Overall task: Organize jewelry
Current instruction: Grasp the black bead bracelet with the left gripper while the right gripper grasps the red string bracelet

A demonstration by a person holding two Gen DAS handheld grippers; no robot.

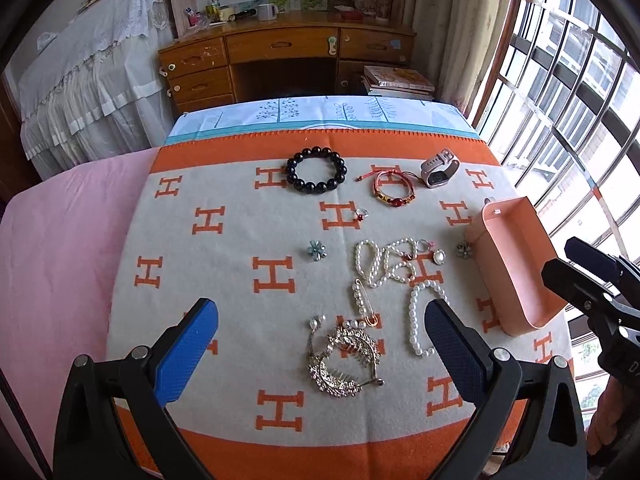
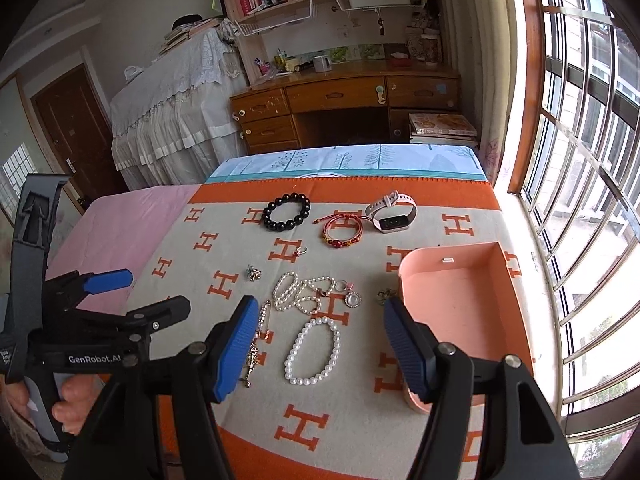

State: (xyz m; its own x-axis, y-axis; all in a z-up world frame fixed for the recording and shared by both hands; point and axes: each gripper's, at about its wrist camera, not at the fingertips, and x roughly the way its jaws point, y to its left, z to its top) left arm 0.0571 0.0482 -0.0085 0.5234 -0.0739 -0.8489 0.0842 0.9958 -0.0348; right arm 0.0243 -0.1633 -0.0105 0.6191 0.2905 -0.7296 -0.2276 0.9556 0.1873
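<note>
Jewelry lies spread on an orange and cream blanket point(image 1: 240, 240). A black bead bracelet point(image 1: 316, 175), a red cord bracelet point(image 1: 394, 188), a pink smartwatch point(image 1: 439, 168), a small ring point(image 1: 361, 213), a flower brooch point(image 1: 316, 250), a tangled pearl strand point(image 1: 384, 262), a pearl bracelet point(image 2: 314, 351), a pearl pin point(image 1: 362, 300) and a silver hair comb point(image 1: 344, 360) show. An empty pink box point(image 2: 460, 320) stands at the right. My left gripper point(image 1: 320, 340) is open above the silver comb. My right gripper point(image 2: 320, 344) is open above the pearl bracelet.
A pink sheet point(image 1: 60, 260) covers the bed left of the blanket. A wooden desk point(image 1: 288, 60) stands beyond the bed. A barred window point(image 1: 568, 100) runs along the right side. A stack of books point(image 1: 400, 82) sits by the desk.
</note>
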